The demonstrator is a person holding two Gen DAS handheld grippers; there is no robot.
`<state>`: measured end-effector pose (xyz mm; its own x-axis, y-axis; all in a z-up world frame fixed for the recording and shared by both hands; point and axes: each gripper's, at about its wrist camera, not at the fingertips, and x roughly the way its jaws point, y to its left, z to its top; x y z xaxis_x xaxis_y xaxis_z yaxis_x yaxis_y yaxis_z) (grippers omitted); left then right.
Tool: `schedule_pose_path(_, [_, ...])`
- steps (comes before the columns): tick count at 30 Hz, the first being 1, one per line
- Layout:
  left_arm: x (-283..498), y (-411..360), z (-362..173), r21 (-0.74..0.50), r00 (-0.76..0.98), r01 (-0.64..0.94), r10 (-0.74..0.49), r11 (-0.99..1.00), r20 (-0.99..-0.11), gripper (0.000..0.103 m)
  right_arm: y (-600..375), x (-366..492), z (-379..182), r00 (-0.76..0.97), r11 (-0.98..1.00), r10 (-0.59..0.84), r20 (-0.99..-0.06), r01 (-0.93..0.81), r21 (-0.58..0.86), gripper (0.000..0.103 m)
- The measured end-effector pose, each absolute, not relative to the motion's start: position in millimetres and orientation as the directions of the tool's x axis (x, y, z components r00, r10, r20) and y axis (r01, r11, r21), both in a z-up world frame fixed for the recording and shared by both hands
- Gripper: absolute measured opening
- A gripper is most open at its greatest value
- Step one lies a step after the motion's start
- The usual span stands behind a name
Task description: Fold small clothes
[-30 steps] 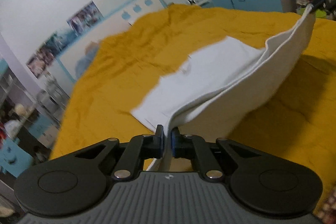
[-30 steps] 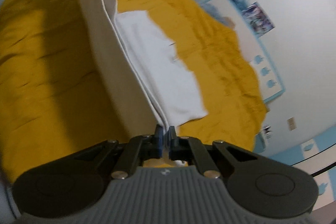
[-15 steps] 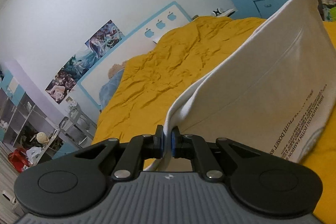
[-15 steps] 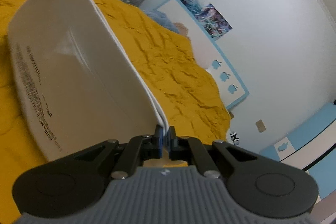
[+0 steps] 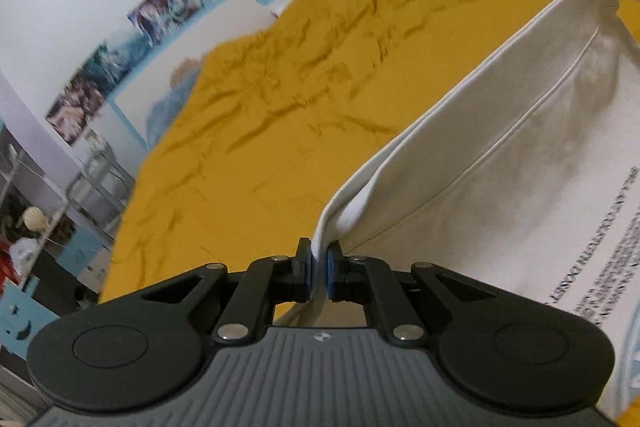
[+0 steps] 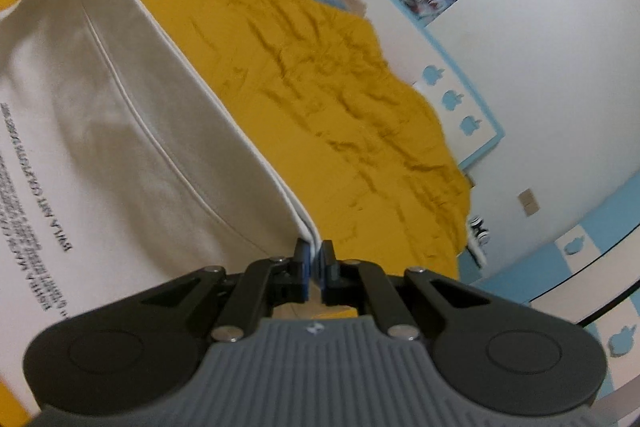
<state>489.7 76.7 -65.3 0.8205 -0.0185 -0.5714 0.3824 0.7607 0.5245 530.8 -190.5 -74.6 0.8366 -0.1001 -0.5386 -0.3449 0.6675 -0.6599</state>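
white garment (image 5: 500,163) stretched between left claw (image 5: 319,269), right claw (image 6: 315,267)

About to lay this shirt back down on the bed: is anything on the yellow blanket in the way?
Nothing visible: the white shirt hangs between both hand-held grippers, and the yellow blanket beyond it shows only wrinkles. The patch under the shirt is hidden.
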Motion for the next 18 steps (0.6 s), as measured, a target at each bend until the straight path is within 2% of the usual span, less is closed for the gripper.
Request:
schedule_pose_path(5, [508.6, 80.1, -95.4, 0.490, 0.791, 0.396, -0.019, 0.777, -0.611, 0.009, -189.4, 570.4, -122.9, 0.804, 0.681, -0.118, -0.583, -0.361, -0.637, 0.000])
schedule_pose_path(9, [520.1, 84.3, -109.7, 0.466, 0.788, 0.375, -0.011, 0.802, -0.615, 0.024, -190.7, 594.4, -152.2, 0.787, 0.703, -0.128, -0.603, -0.356, -0.615, 0.000])
schedule_pose_path(10, [522.4, 86.4, -110.7, 0.453, 0.789, 0.363, -0.010, 0.814, -0.614, 0.034, -191.4, 598.5, -155.3, 0.787, 0.714, -0.125, -0.604, -0.351, -0.606, 0.000])
schedule_pose_path(11, [523.3, 89.2, -111.1, 0.442, 0.789, 0.349, -0.005, 0.826, -0.614, 0.039, -192.6, 601.2, -157.3, 0.790, 0.725, -0.122, -0.601, -0.342, -0.597, 0.004])
schedule_pose_path(12, [522.9, 92.5, -110.9, 0.430, 0.791, 0.332, 0.001, 0.840, -0.612, 0.049, -193.4, 602.8, -158.3, 0.793, 0.736, -0.126, -0.596, -0.328, -0.593, 0.021])
schedule_pose_path(14, [522.3, 99.7, -107.2, 0.405, 0.792, 0.304, 0.008, 0.862, -0.611, 0.062, -195.2, 602.6, -156.8, 0.806, 0.754, -0.129, -0.578, -0.300, -0.585, 0.040])
schedule_pose_path(16, [520.0, 109.8, -101.2, 0.366, 0.791, 0.278, 0.004, 0.888, -0.612, 0.069, -200.6, 603.7, -151.5, 0.800, 0.779, -0.126, -0.587, -0.287, -0.558, 0.041])
schedule_pose_path(18, [520.7, 121.3, -92.5, 0.329, 0.777, 0.254, 0.010, 0.909, -0.629, 0.070, -205.6, 602.1, -146.6, 0.788, 0.806, -0.125, -0.603, -0.274, -0.525, 0.045])
